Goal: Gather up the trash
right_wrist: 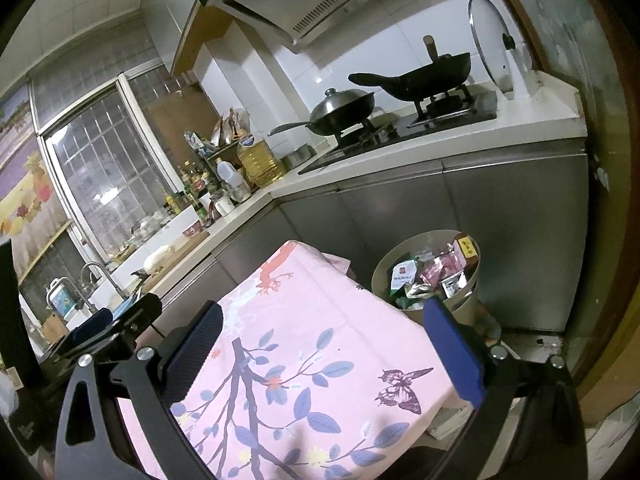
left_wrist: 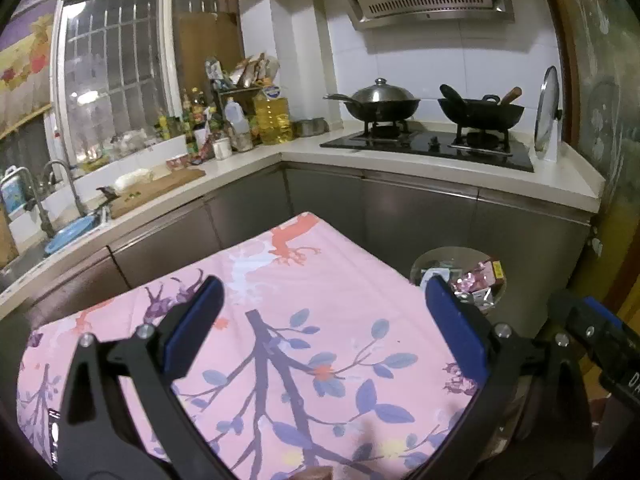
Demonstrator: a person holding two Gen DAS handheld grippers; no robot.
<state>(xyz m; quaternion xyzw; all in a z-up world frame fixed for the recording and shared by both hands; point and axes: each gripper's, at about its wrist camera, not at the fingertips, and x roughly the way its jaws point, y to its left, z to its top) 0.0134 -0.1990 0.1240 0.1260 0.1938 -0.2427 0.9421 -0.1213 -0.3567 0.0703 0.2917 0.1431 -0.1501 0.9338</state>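
Note:
A round bin (right_wrist: 382, 268) full of crumpled wrappers (right_wrist: 436, 272) stands on the floor beside the table's far right corner; the left wrist view also catches the bin (left_wrist: 420, 268) there. The table wears a pink cloth (left_wrist: 280, 340) printed with branches and leaves, and no loose trash shows on it. My left gripper (left_wrist: 324, 300) hangs open over the cloth, nothing between its blue pads. My right gripper (right_wrist: 326, 328) is open too, above the pink cloth (right_wrist: 312, 344), its right finger near the bin. In the left wrist view the right gripper's body shows at the right edge.
An L-shaped counter (left_wrist: 440, 164) wraps the far side, with a hob, two woks (left_wrist: 380, 104), a lid on a stand, oil bottles (left_wrist: 272, 118), a cutting board and a sink (left_wrist: 60, 232). Grey cabinet doors (right_wrist: 500, 220) stand right behind the bin.

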